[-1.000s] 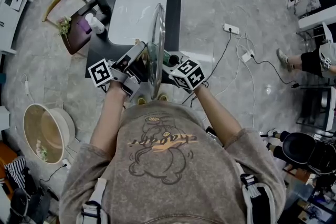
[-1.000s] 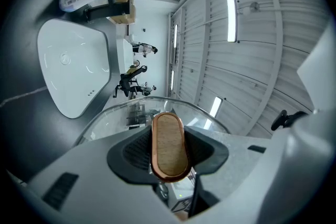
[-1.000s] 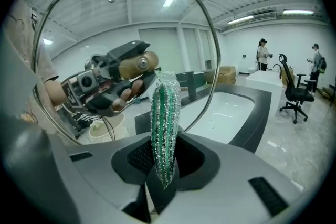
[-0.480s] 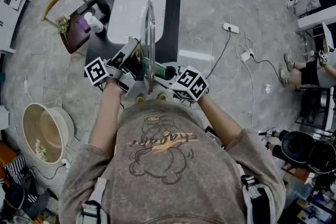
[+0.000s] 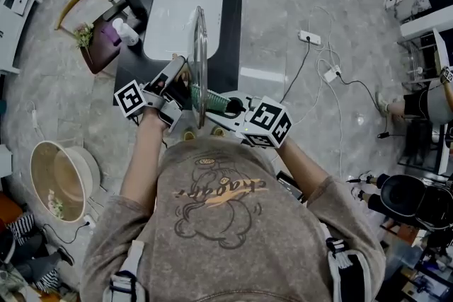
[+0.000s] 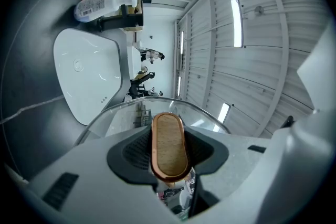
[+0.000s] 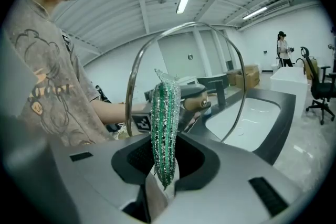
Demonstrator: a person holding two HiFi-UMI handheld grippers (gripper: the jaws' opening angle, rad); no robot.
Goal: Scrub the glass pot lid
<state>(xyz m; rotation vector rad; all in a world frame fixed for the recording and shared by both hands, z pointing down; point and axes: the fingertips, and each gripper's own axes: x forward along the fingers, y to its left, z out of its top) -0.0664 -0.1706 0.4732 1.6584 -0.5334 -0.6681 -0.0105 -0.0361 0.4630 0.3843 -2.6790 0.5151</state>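
The person stands in front of a dark counter (image 5: 230, 25) with a white sink (image 5: 182, 7) and holds one tool in each hand.

The left hand-held gripper (image 5: 185, 85) is closed on the wooden knob (image 6: 169, 147) of the glass pot lid (image 5: 200, 67). In the left gripper view, its two dark pads sit on both sides of the knob and the round glass is behind it. The lid is in the air, upright on its edge, above the front part of the counter and near the sink. From the head view only its thin metal rim is seen.

The right hand-held gripper (image 5: 225, 107) grips a green and silver scrubbing sponge (image 7: 165, 128) between its jaws. The sponge stands out from the jaws and points to the side of the lid without the knob. In the head view its end reaches the glass, but I cannot tell if it presses on it.

A white bottle (image 5: 127, 32) stands on the counter at the left of the sink.
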